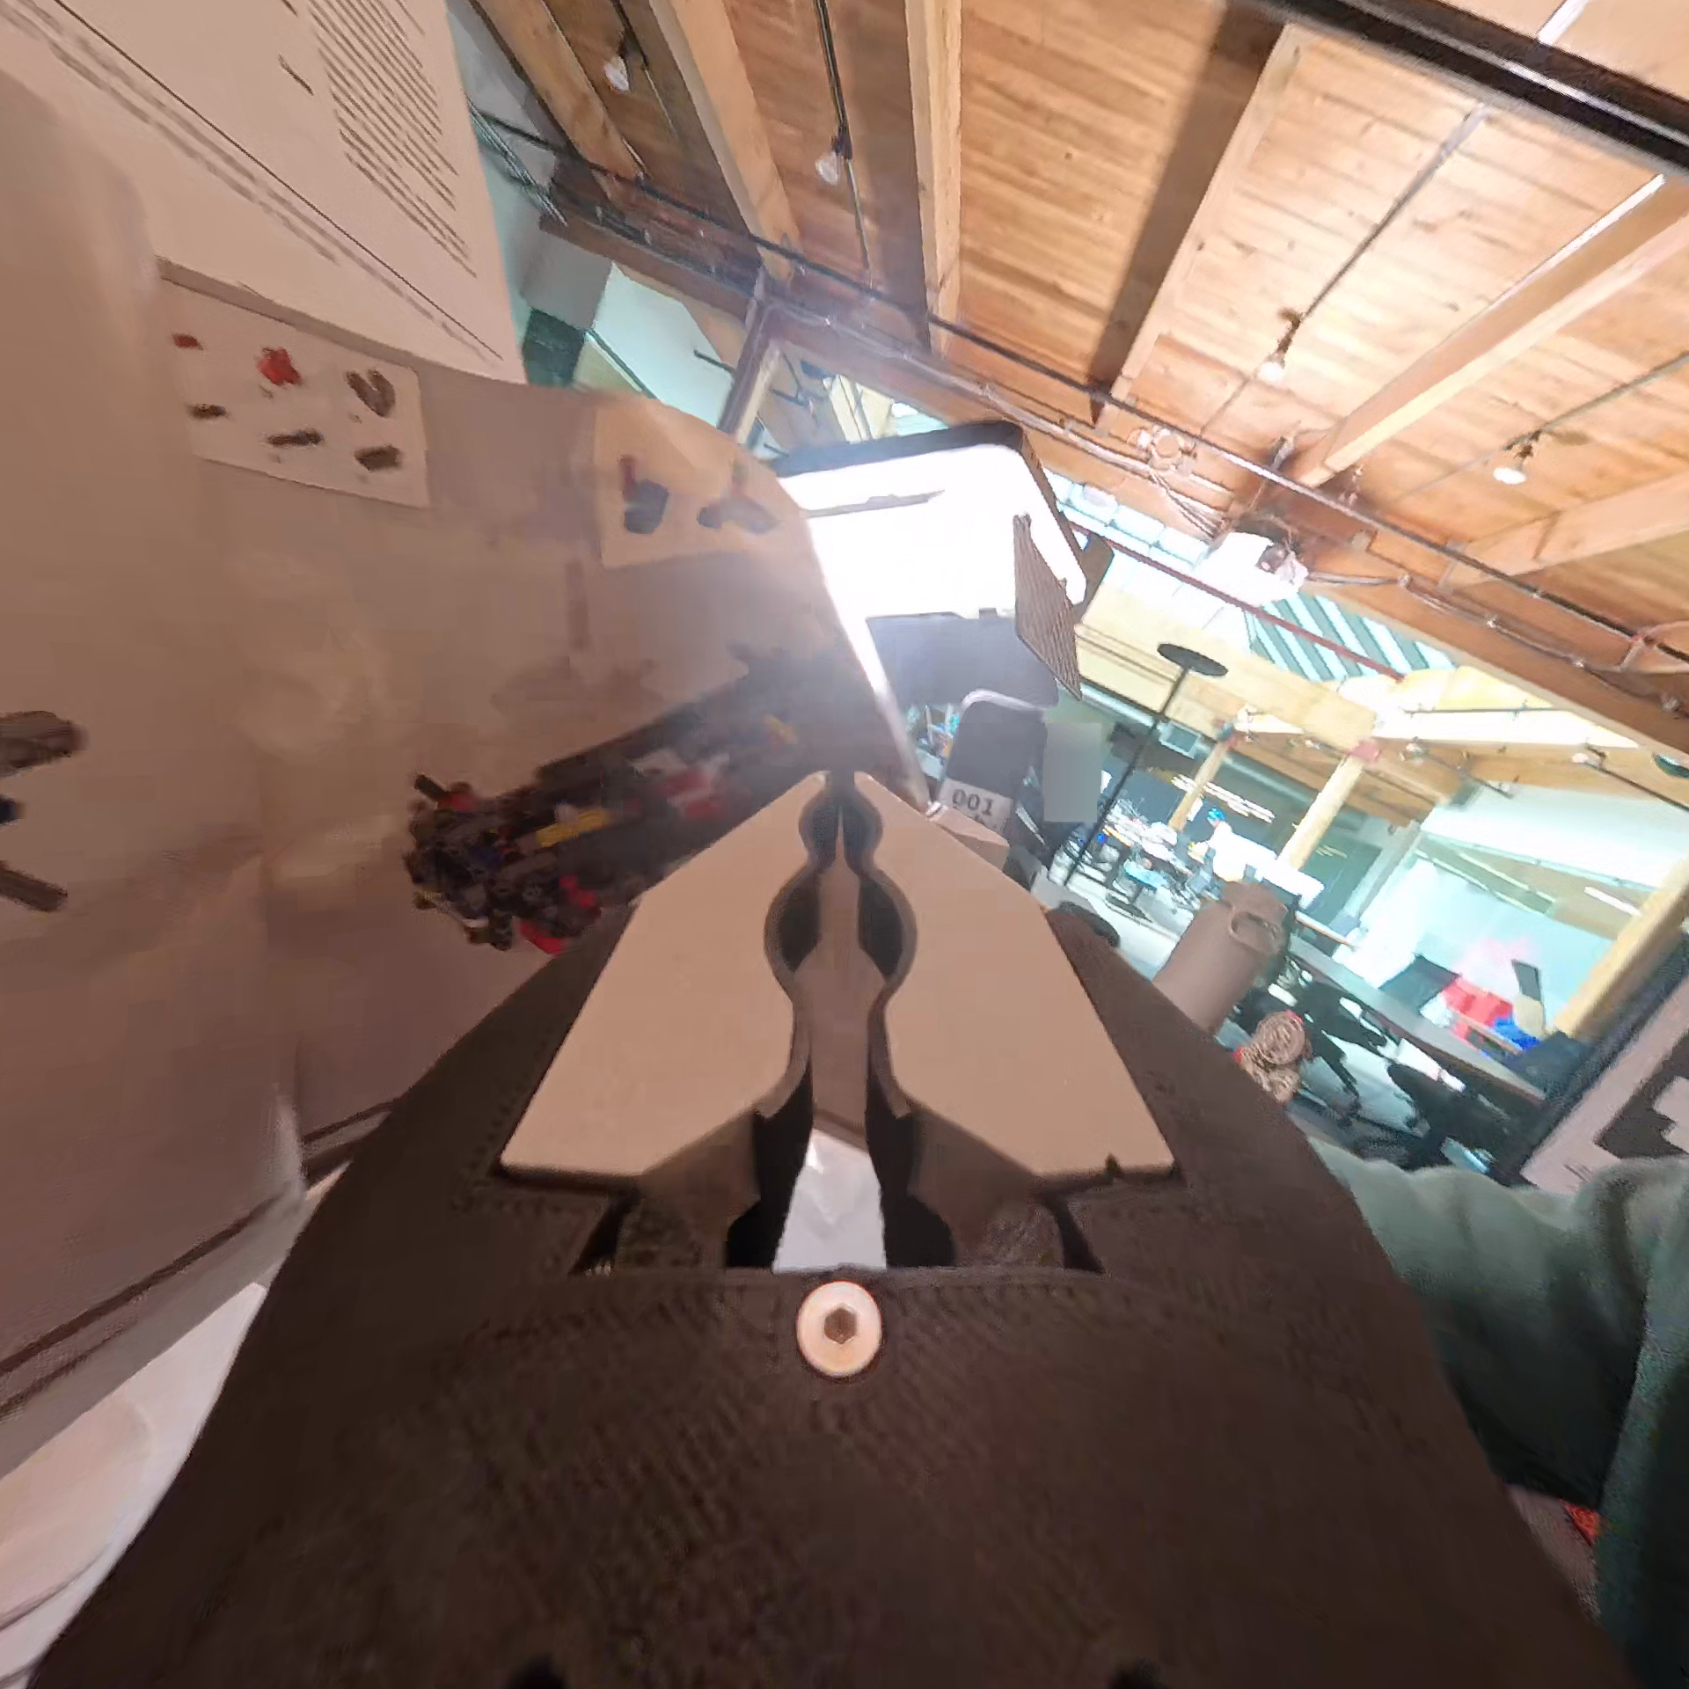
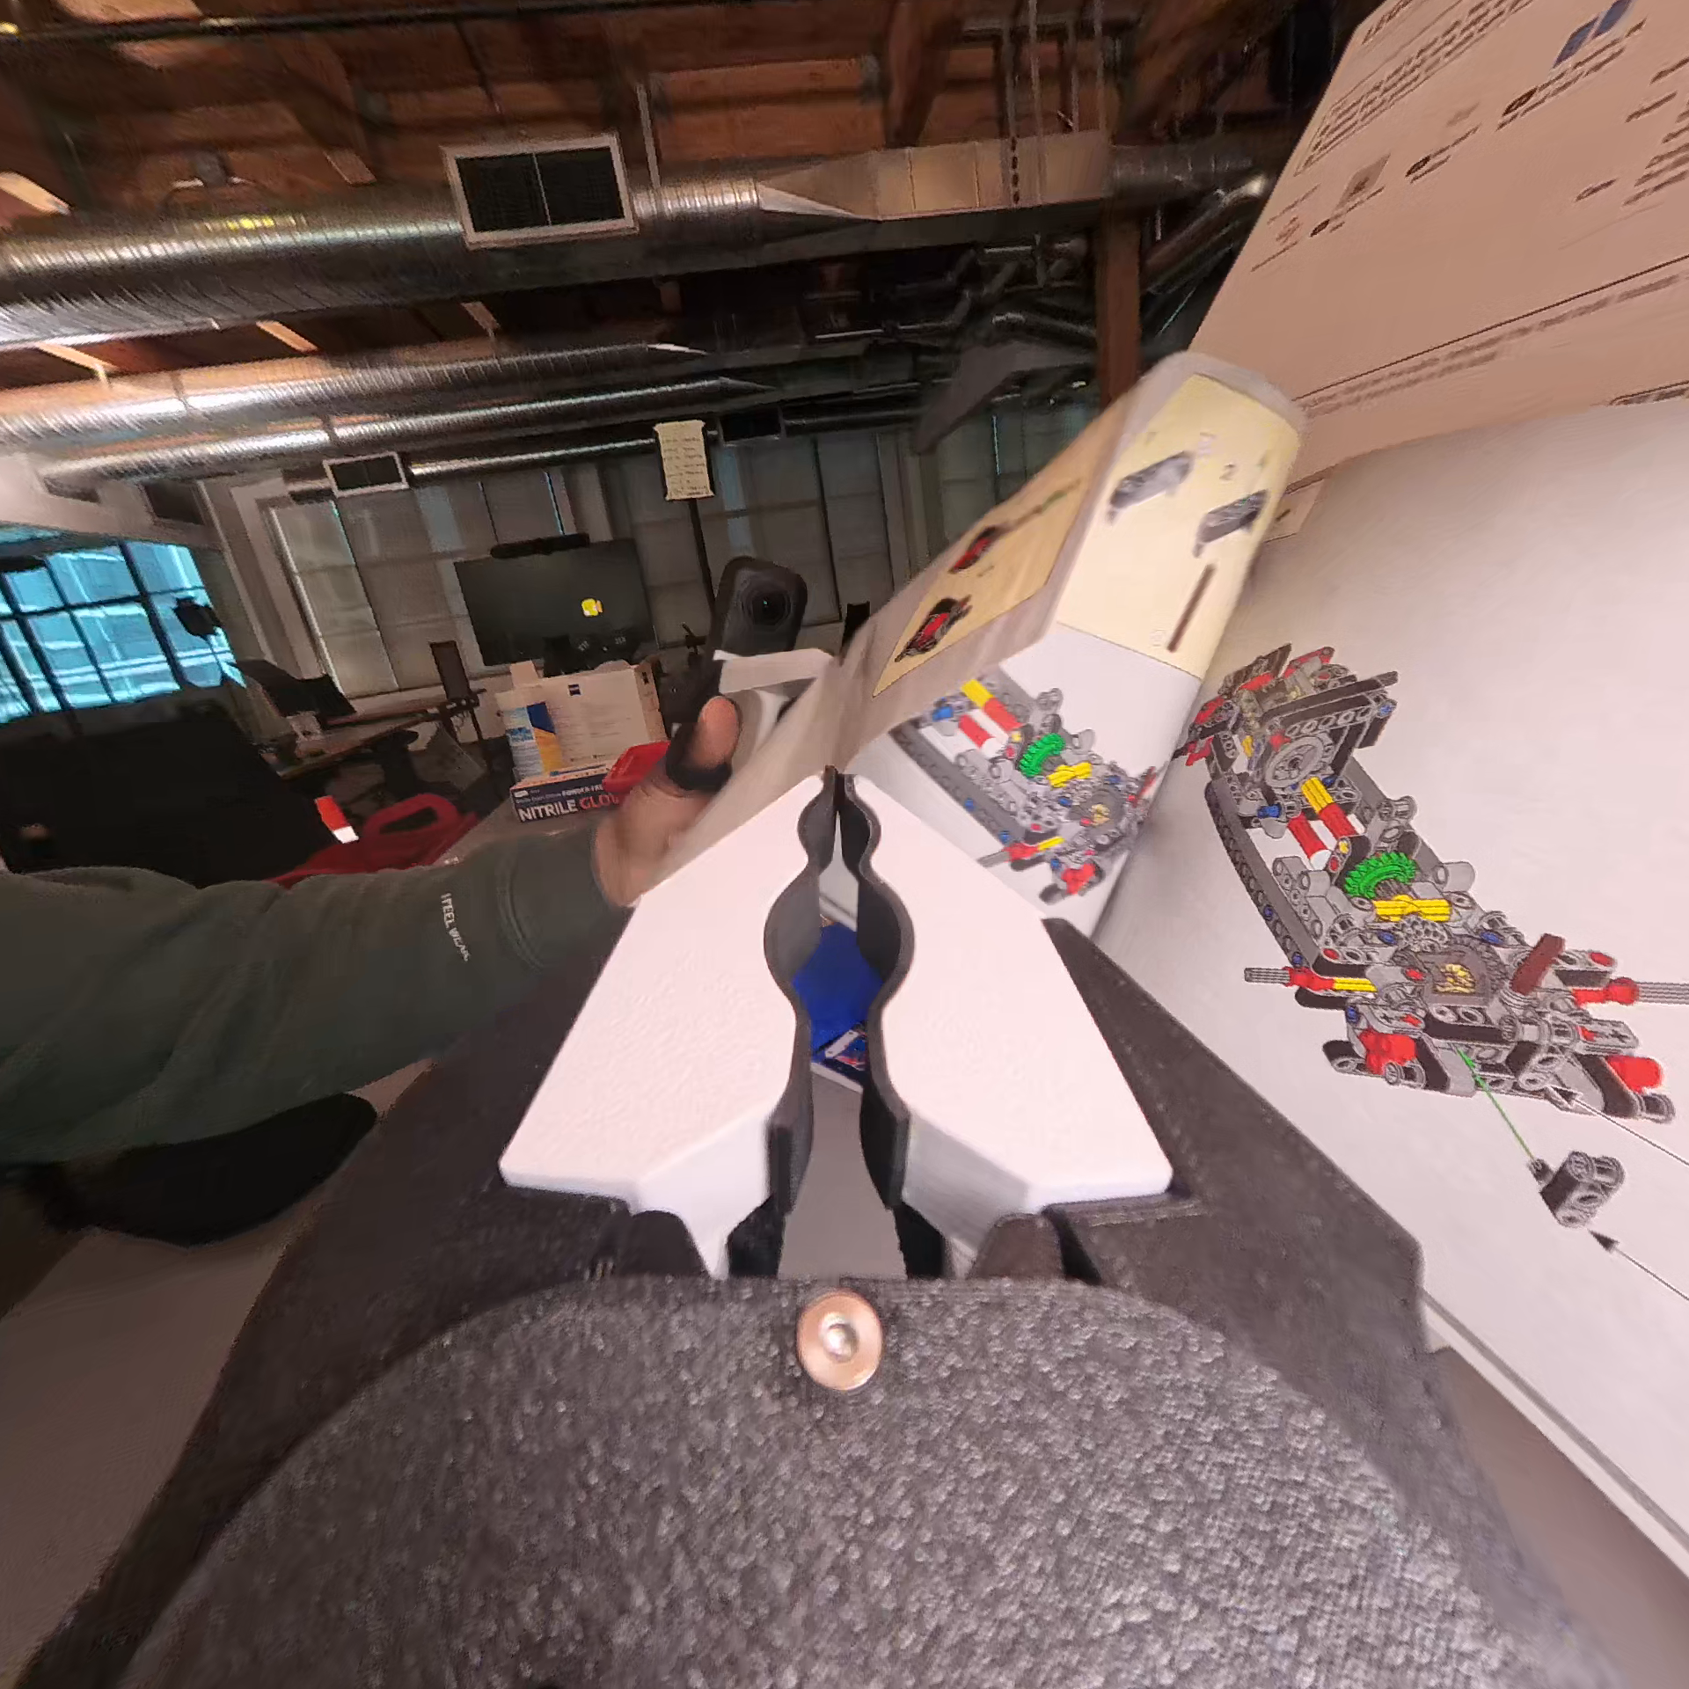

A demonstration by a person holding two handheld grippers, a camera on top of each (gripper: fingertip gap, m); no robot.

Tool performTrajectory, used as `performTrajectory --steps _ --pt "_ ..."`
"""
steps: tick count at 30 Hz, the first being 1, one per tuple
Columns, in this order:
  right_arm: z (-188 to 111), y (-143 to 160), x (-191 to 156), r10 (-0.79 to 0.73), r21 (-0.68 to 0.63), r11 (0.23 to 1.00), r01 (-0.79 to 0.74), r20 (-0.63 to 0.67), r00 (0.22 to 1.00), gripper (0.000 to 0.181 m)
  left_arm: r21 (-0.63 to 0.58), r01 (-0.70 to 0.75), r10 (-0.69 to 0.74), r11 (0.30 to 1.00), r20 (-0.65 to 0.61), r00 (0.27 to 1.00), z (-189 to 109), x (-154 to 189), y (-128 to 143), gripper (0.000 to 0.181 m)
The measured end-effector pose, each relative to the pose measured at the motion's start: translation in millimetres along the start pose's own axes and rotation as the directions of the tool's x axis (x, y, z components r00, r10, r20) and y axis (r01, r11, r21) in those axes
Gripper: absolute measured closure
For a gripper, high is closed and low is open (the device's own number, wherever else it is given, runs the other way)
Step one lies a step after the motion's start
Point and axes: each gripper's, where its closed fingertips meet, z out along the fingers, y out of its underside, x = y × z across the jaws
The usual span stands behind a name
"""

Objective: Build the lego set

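A lego instruction booklet [image 2: 1426, 585] lies open with coloured drawings of a grey model. One of its pages [image 2: 1051, 567] is lifted and curled, and blurred. My left gripper [image 1: 845, 784] is shut on this page [image 1: 457, 640], and paper shows between its fingers. It also shows in the right wrist view as a hand [image 2: 658, 823] holding it at the page's far edge. My right gripper [image 2: 836, 784] is shut, with its tips at the lifted page's near edge. I cannot tell whether it pinches the paper. No loose lego pieces are in view.
A green sleeve [image 2: 228, 987] reaches across from the left and also shows in the left wrist view [image 1: 1554, 1325]. A bright light panel [image 1: 914, 512] stands behind the page. Boxes [image 2: 585, 722] and red containers [image 2: 402, 832] sit on far tables. Wooden ceiling and ducts are overhead. My hands' fingertips stand some 10 cm from each other.
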Motion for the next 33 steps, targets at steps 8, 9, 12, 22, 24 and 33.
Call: performTrajectory --steps 8,9,12,22,24,33 --pt "4 7 5 -0.024 -0.034 0.999 0.023 -0.041 0.999 0.181 -0.262 -0.244 0.265 0.934 0.05 0.963 4 9 22 0.12" --pt "7 8 4 -0.036 -0.047 0.998 0.034 -0.045 0.998 0.181 -0.321 -0.272 0.305 0.907 0.056 0.951 7 9 28 0.119" --pt "16 7 -1 -0.049 -0.059 0.997 0.047 -0.032 0.998 0.181 -0.482 -0.441 0.55 0.757 0.106 0.828 11 -1 39 0.147" --pt "20 6 -5 -0.064 -0.064 0.996 0.064 -0.005 0.998 0.181 -0.23 -0.257 0.286 0.939 0.103 0.953 1 8 9 0.174" --pt "21 8 -4 -0.07 -0.069 0.995 0.07 -0.008 0.997 0.181 -0.167 -0.179 0.196 0.97 0.088 0.977 -4 6 2 0.174" --pt "7 8 8 -0.044 -0.023 0.999 0.043 -0.045 0.998 0.181 -0.067 -0.151 0.158 0.986 0.126 0.979 -25 -5 -15 0.171"
